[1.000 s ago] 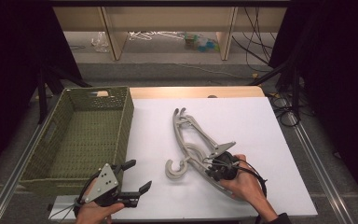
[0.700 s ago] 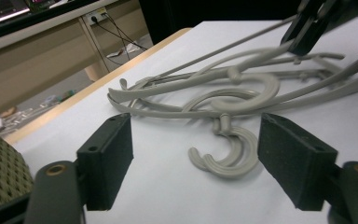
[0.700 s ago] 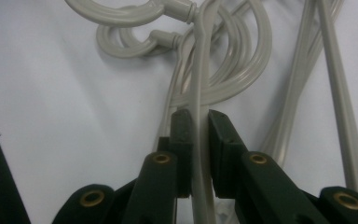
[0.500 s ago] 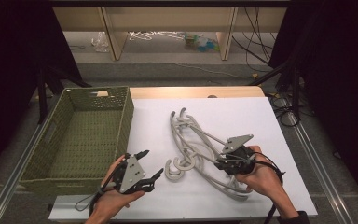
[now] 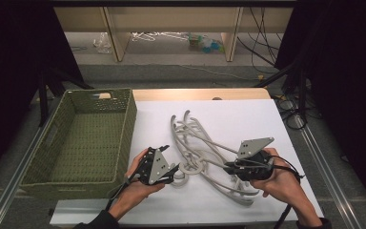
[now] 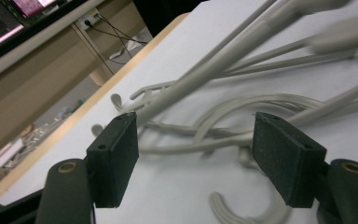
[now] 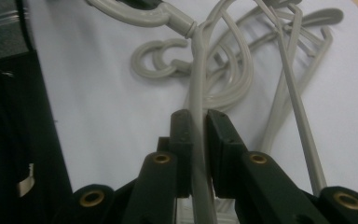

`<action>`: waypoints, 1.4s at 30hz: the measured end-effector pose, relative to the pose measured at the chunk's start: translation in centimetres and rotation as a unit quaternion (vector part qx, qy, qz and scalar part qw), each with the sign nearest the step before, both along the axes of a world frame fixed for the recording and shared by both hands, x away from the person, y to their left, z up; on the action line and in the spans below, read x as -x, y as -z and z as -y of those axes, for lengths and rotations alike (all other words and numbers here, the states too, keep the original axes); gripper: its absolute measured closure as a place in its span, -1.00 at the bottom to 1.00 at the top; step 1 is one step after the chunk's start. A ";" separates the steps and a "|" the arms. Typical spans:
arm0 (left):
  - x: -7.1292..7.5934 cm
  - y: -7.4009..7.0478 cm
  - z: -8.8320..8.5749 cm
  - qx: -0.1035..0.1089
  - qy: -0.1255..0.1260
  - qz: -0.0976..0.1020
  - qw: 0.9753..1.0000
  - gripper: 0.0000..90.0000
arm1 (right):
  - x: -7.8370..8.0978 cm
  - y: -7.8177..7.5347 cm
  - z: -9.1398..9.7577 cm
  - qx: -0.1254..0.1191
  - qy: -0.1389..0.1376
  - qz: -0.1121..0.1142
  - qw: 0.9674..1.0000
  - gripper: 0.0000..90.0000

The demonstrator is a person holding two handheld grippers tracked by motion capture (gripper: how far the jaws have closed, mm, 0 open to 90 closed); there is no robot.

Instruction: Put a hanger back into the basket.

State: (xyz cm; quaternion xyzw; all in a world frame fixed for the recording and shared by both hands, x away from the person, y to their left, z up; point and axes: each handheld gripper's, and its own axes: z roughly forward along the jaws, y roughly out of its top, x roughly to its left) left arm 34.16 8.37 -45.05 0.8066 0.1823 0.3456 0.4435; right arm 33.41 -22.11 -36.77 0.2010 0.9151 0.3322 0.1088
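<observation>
On the white tabletop (image 5: 276, 124) lies a tangle of grey plastic hangers (image 5: 202, 148). The right gripper (image 5: 229, 168) pinches one hanger's arm; the left gripper (image 5: 174, 168), jaws spread and just closing, nears the hooks, gripping nothing.

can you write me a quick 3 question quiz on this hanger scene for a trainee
1. What does the right gripper hold between its pads?
2. True or false: the green basket already has hangers lying in it.
3. The left gripper is: A) shut on a hook, B) open, pointed at the pile of grey hangers, C) resting inside the basket.

Key:
1. A thin bar of one grey hanger, clamped between its pads.
2. False: it sits at the left of the white table top, and its visible inside is bare.
3. B: its jaws have just been closing, but the pads stand apart with nothing pressed between them.
</observation>
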 end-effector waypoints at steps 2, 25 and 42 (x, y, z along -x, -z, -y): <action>-0.2 0.1 0.2 -0.005 0.003 0.017 1.000 -0.30 | 0.3 -0.1 0.0 -0.003 -0.017 -0.002 1.000 0.81; -0.8 -1.1 1.4 -0.065 0.232 -0.015 0.970 0.49 | 0.9 0.4 -0.7 -0.015 -0.088 -0.017 0.996 0.81; -1.6 -4.1 2.2 -0.083 0.210 -0.011 0.974 0.77 | -0.4 -1.3 1.3 -0.089 0.049 0.070 0.992 -0.07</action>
